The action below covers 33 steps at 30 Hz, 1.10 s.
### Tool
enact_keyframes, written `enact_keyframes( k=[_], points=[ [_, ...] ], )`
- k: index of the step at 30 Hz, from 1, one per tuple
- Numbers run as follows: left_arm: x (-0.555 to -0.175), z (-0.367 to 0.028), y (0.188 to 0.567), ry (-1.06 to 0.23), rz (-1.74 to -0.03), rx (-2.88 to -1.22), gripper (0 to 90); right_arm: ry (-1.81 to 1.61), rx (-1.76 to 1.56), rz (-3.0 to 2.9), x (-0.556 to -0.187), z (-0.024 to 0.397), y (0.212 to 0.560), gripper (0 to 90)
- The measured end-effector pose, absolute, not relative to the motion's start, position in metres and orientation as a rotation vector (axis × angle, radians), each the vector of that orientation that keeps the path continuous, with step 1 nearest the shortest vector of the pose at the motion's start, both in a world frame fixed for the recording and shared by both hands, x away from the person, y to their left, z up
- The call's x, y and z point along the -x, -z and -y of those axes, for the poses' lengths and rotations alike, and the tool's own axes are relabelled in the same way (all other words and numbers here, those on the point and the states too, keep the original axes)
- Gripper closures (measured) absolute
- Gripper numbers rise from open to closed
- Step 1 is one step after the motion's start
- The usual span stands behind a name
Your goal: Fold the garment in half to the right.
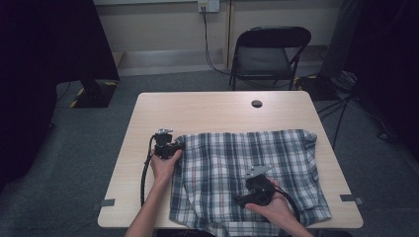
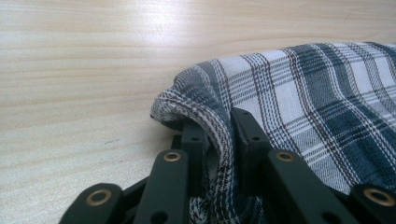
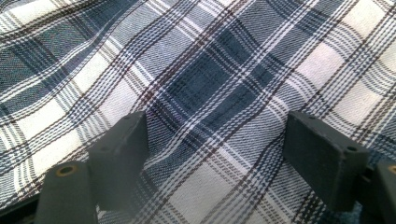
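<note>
Near edge, right: the right gripper (image 1: 248, 193) rested on the plaid cloth (image 1: 232, 163), its jaws spread wide with only flat fabric beneath them. The cloth lay across the near half of the table (image 1: 197, 108). Farther left, the left gripper (image 1: 173, 146) was pinched shut on the cloth's folded far-left corner.

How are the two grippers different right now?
The left gripper is shut on the plaid cloth's folded edge; the right gripper is open, its jaws wide apart over flat cloth. The left sits at the cloth's edge, the right over its middle. Both have black jaws.
</note>
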<state>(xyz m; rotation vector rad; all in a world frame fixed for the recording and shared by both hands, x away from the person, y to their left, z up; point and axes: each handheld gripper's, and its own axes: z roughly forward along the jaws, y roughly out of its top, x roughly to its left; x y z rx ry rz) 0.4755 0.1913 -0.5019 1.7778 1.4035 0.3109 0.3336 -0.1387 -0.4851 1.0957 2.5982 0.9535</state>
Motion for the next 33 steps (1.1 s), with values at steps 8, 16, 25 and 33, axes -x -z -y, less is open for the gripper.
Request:
enact_keyframes(
  k=[8,16,25,33],
  points=[
    [-0.473,-0.191,0.498,-0.303,-1.379,-1.772,80.8,-0.957,-1.101,-2.604,-0.332,0.14,0.485,21.7],
    [-0.467,-0.19,0.486,-0.317,-1.343,-1.748,81.2,-0.969,-1.1,-2.604,-0.331,0.141,0.485,20.6],
    [-0.46,-0.19,0.475,-0.302,-1.298,-1.716,82.1,-1.003,-1.131,-2.628,-0.335,0.147,0.482,17.1],
    [-0.458,-0.19,0.469,-0.277,-1.283,-1.688,82.1,-1.081,-1.178,-2.571,-0.341,0.169,0.468,16.2]
  ],
)
